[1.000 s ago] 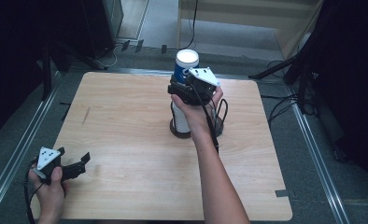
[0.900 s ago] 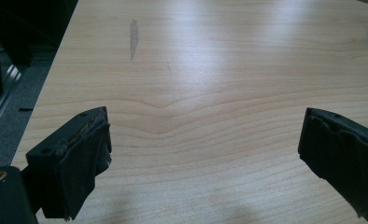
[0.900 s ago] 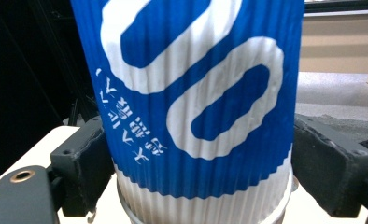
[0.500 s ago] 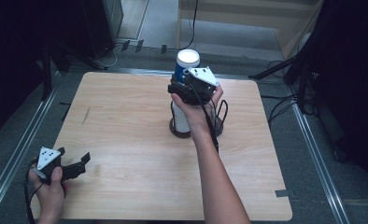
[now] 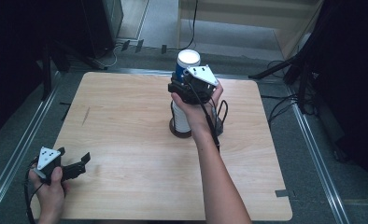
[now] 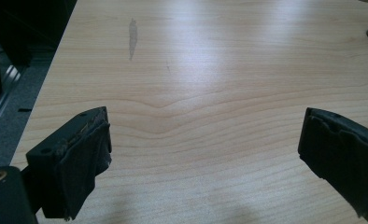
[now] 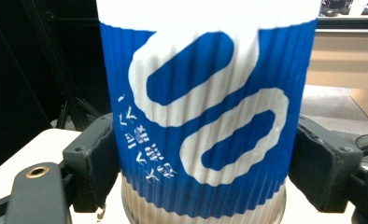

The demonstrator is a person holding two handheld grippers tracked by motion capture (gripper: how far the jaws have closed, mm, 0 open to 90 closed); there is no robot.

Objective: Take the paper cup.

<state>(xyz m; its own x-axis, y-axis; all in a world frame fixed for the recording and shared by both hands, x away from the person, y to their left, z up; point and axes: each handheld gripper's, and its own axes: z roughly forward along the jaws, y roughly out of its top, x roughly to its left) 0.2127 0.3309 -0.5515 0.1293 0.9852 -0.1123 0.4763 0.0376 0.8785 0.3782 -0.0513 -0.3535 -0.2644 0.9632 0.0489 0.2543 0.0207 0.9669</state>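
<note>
A blue and white ribbed paper cup tops a stack of pale ribbed cups that stands on a dark round base at the middle right of the wooden table. My right gripper is shut on the blue cup, one jaw pressed to each side. A pale cup rim shows just under the blue cup in the right gripper view. My left gripper is open low over the table's near left corner, with only bare wood between its jaws.
The right gripper's cable loops on the table beside the stack. A dark streak marks the wood at the left. Metal rails run along the floor on both sides, and dark stands and cables sit behind the table.
</note>
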